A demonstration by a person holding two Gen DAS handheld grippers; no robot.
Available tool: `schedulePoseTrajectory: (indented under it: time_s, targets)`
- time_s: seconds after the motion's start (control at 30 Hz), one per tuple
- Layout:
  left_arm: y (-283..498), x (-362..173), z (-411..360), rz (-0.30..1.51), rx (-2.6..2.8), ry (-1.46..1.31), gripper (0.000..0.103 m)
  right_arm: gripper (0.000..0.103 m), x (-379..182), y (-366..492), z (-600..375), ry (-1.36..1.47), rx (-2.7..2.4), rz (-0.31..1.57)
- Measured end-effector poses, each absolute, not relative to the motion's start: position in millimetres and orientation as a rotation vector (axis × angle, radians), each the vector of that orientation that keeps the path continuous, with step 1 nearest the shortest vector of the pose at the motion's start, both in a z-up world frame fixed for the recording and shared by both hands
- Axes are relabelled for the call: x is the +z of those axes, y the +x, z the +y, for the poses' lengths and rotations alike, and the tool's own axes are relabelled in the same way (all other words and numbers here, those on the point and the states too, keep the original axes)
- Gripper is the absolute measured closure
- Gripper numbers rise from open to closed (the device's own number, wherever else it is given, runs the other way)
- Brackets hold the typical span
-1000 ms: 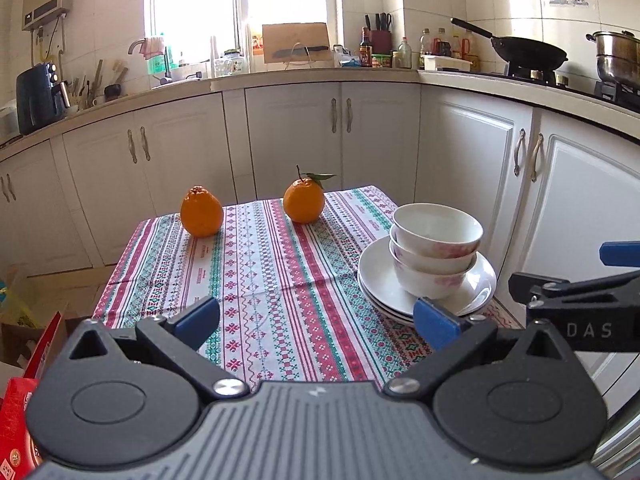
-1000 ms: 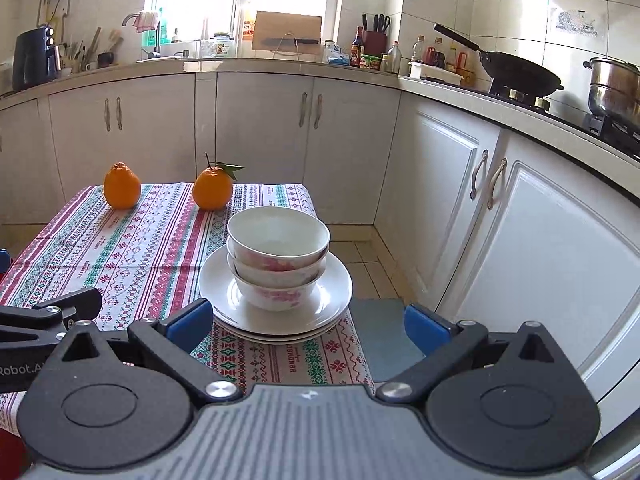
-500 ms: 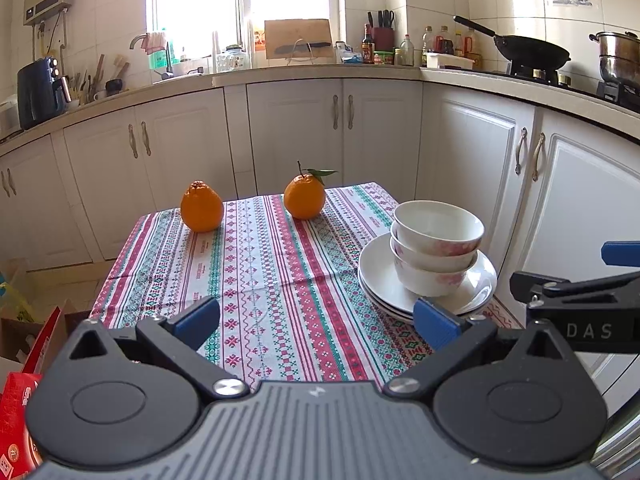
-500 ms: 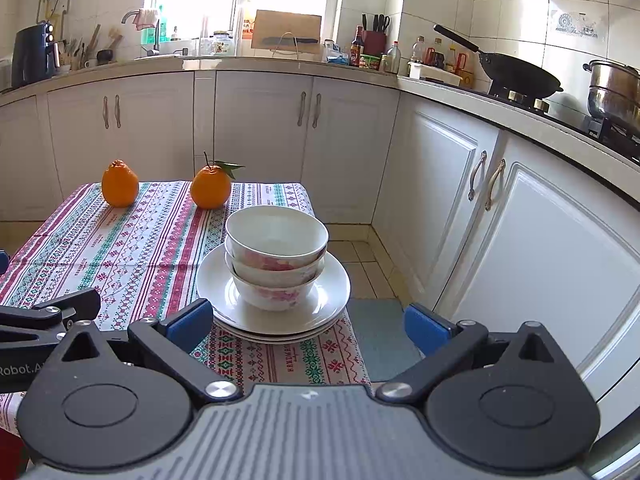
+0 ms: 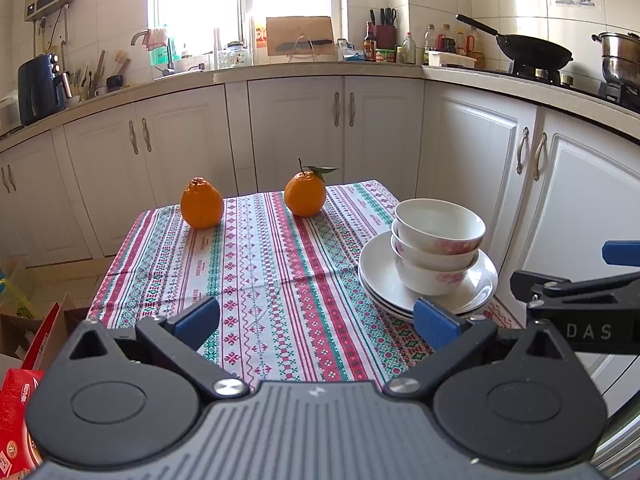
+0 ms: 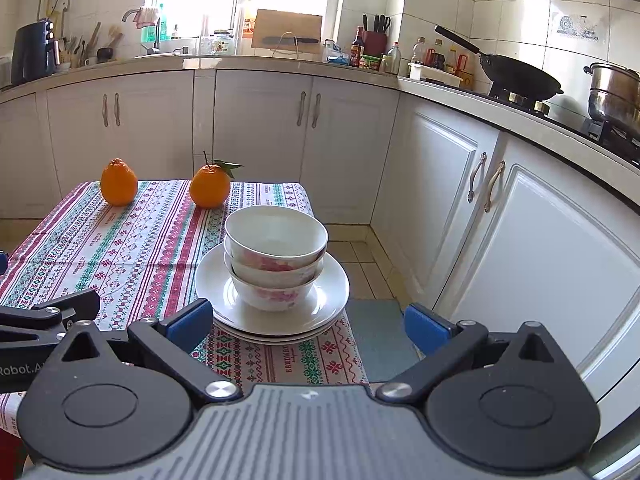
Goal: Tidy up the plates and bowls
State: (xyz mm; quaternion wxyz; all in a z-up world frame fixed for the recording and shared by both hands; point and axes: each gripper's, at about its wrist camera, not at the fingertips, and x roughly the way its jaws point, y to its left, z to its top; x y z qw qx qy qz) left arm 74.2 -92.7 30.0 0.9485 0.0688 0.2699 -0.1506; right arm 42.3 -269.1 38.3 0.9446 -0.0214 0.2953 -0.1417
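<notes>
Three white bowls with pink flowers [image 5: 438,246] [image 6: 276,256] are nested on a stack of white plates [image 5: 378,276] [image 6: 332,298] at the right edge of the table. My left gripper [image 5: 316,318] is open over the striped tablecloth, left of the stack, with nothing between its blue pads. My right gripper [image 6: 308,324] is open too, hovering just in front of the plates near the table's corner, holding nothing. Each gripper shows at the edge of the other's view.
Two oranges [image 5: 202,208] [image 5: 305,199] sit at the far side of the patterned tablecloth [image 5: 256,272]. White cabinets [image 6: 532,248] run close along the right. Boxes [image 5: 24,360] stand on the floor at left. A wok [image 6: 516,74] and pot are on the stove.
Both grippers have drifted very slightly. The bowls, plates and oranges have not moved.
</notes>
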Motion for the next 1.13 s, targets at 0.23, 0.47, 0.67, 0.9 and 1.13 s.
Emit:
schedulePoseTrajectory:
  time_s: [0.23,0.47,0.67,0.9,1.13]
  targets:
    - [75.1,28.9,-92.7,0.554,-0.306,0.138,0.001,0.0,38.2,43.1,-269.6,-0.046,-0.289,0.603]
    - [75.6,28.1,-93.1,0.556,-0.305,0.138,0.001,0.0,38.0,44.3,-269.6,-0.048,-0.291,0.604]
    - [76.2,27.5,-93.1,0.558,-0.304,0.138,0.001,0.0,37.9,44.7,-270.0,-0.049,-0.291,0.606]
    - [75.8,26.4,-93.4,0.561,-0.303,0.136,0.001,0.0,37.4,45.4,-270.7,-0.052,-0.293,0.609]
    - [77.2,25.8,-93.8,0.564,-0.304,0.136,0.001,0.0,36.0,46.9,-269.1,-0.057,-0.297,0.614]
